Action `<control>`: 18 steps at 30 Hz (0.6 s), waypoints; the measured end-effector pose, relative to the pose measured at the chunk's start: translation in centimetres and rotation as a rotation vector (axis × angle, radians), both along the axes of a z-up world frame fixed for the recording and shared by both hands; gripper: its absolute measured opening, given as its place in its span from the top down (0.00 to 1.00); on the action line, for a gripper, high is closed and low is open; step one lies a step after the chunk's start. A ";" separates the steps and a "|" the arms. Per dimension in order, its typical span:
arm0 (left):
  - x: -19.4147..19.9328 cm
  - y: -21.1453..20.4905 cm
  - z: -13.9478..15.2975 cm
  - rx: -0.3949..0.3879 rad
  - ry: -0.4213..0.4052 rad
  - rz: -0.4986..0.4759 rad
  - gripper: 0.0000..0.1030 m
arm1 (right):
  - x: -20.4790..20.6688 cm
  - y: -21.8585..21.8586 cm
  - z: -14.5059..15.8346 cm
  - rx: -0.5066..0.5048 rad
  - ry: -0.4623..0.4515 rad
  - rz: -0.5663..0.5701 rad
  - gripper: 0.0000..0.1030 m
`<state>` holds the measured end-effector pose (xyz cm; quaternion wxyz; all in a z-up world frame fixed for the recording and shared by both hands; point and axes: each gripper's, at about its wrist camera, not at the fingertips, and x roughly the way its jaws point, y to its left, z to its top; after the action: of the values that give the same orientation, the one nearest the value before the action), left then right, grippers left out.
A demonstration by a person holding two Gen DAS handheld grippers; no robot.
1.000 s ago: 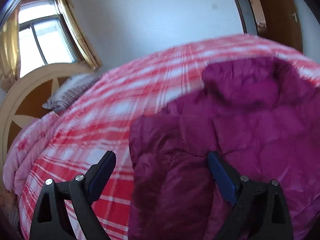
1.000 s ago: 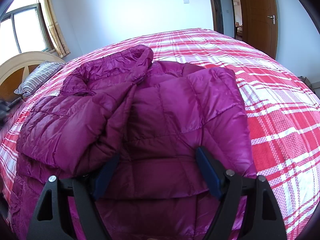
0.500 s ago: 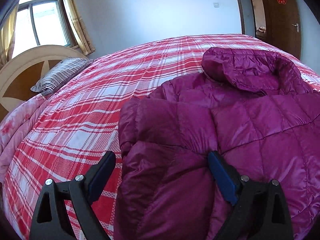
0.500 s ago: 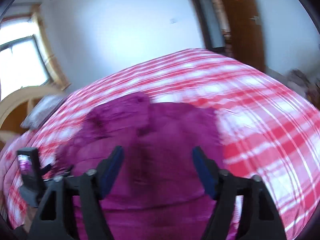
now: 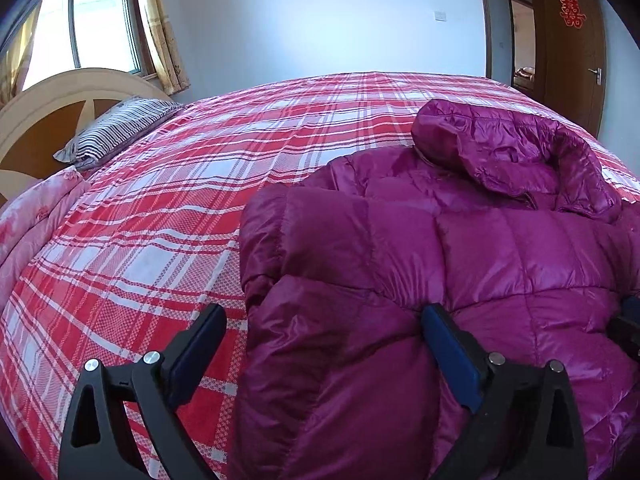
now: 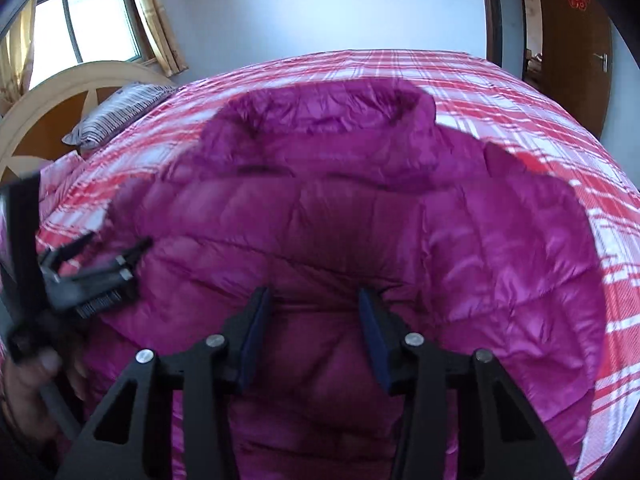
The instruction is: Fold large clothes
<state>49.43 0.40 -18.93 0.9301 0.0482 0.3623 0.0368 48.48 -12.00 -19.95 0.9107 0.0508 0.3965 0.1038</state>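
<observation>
Where plaid bedspread (image 5: 168, 216) shows, striped pillow (image 5: 116, 130)

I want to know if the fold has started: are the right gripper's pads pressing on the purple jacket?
Cannot tell. In the right wrist view the right gripper has been closing, with the purple jacket between its pads, but blur hides any contact.

Looking like a home bedroom – big bed (image 5: 168, 216) filling the frame, striped pillow (image 5: 116, 130) sitting left, curtained window (image 5: 100, 28) glowing upper left, wooden door (image 5: 576, 48) standing upper right.
</observation>
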 end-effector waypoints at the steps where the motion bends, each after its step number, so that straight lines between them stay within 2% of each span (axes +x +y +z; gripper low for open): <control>1: -0.2 0.2 0.3 -0.002 -0.007 0.012 0.04 | 0.0 -0.1 -0.1 0.004 -0.001 -0.003 0.55; 2: -0.5 0.5 0.7 -0.010 -0.021 0.027 0.04 | -0.1 -0.1 -0.1 0.002 -0.001 -0.004 0.55; 7: -2.7 1.5 4.3 -0.167 -0.097 0.037 0.04 | -0.3 -0.3 -0.3 0.023 -0.019 -0.009 0.55; 10: -2.5 -0.8 6.3 -0.251 -0.103 -0.062 0.04 | -0.4 -0.4 -0.3 0.032 -0.025 -0.009 0.54; 12: -1.3 -3.3 5.9 -0.246 -0.051 -0.135 0.04 | -0.5 -0.3 -0.4 0.034 -0.029 -0.009 0.54; 13: -0.7 -4.2 5.4 -0.216 -0.034 -0.147 0.04 | -0.5 -0.3 -0.4 0.036 -0.031 -0.009 0.54; 15: 0.8 -6.0 3.0 -0.103 0.016 -0.131 0.04 | -0.6 -0.5 -0.4 0.048 -0.034 -0.010 0.54; 16: 1.5 -6.2 1.8 -0.072 0.048 -0.119 0.04 | -0.7 -0.6 -0.4 0.053 -0.035 -0.010 0.54; 17: 2.0 -6.1 0.8 -0.064 0.077 -0.108 0.04 | -0.7 -0.7 -0.4 0.058 -0.036 -0.011 0.54; 18: 2.5 -5.3 -0.1 -0.117 0.106 -0.108 0.03 | -0.7 -0.8 -0.4 0.063 -0.037 -0.012 0.54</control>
<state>51.93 -4.93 -19.06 0.9115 0.0153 0.4094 -0.0371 47.74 -12.76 -20.34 0.9165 0.0798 0.3757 0.1119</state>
